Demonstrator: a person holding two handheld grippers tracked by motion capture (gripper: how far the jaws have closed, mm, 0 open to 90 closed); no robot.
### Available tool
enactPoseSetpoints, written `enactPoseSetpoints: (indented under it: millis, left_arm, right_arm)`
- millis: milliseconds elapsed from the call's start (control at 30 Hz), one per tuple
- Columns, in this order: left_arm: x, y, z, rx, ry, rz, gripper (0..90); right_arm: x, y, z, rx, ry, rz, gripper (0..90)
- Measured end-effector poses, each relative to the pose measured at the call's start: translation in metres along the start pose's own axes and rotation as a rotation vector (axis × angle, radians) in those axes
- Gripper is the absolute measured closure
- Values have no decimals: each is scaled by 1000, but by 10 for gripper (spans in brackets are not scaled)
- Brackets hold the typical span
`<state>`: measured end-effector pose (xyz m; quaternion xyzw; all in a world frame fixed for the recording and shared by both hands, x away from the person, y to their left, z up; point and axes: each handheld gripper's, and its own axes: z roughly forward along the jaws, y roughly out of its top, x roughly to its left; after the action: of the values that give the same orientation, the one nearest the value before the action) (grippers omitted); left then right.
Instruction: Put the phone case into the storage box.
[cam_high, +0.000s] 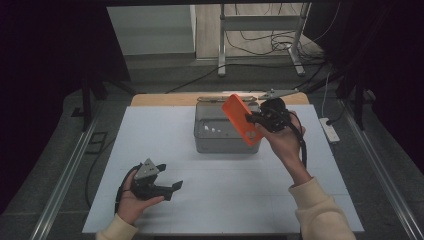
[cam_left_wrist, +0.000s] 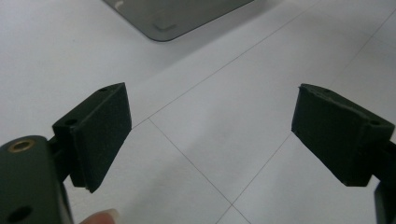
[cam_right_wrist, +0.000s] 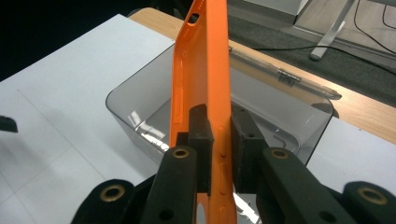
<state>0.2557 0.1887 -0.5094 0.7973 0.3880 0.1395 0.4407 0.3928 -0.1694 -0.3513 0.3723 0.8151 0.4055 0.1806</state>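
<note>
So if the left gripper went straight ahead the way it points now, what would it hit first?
Probably the bare white table top; the left gripper points down at it with open jaws. The grey box lies farther ahead, though depth is unclear.

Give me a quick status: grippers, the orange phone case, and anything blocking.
Right gripper shut on orange phone case, held above open clear box. Left gripper open, empty, low over table. Nothing in the way.
</note>
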Motion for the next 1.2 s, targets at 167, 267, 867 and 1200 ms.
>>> enactPoseSetpoints:
  millis: [167, 267, 867, 1200]
  left_arm:
    - [0, 0, 1, 4, -3, -1, 118]
    - [-1, 0, 0, 2, -1, -1, 118]
    - [-1, 0, 0, 1, -1, 1, 118]
    - [-1, 0, 0, 3, 3, 1, 118]
  right_arm:
    - [-2, 4, 4, -9, -28, 7, 802]
    - [-4, 6, 7, -4, -42, 13, 802]
    - [-9, 15, 20, 16, -97, 29, 802]
    - [-16, 19, 30, 35, -133, 41, 802]
